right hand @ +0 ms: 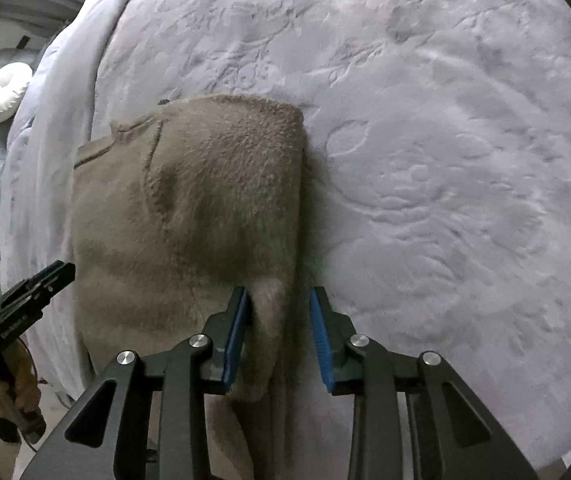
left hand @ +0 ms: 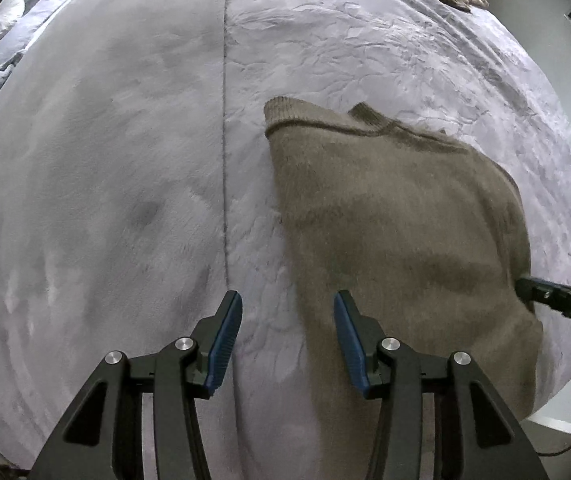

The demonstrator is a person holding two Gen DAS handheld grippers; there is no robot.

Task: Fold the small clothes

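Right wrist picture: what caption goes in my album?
Open right gripper straddling the edge of a brown sweater on a gray blanket.

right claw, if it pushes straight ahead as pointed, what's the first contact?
The brown fleece sweater: its right edge already sits between the open fingers of the right claw, so it likely meets that fold first, with the embossed grey blanket beneath. Depth is uncertain.
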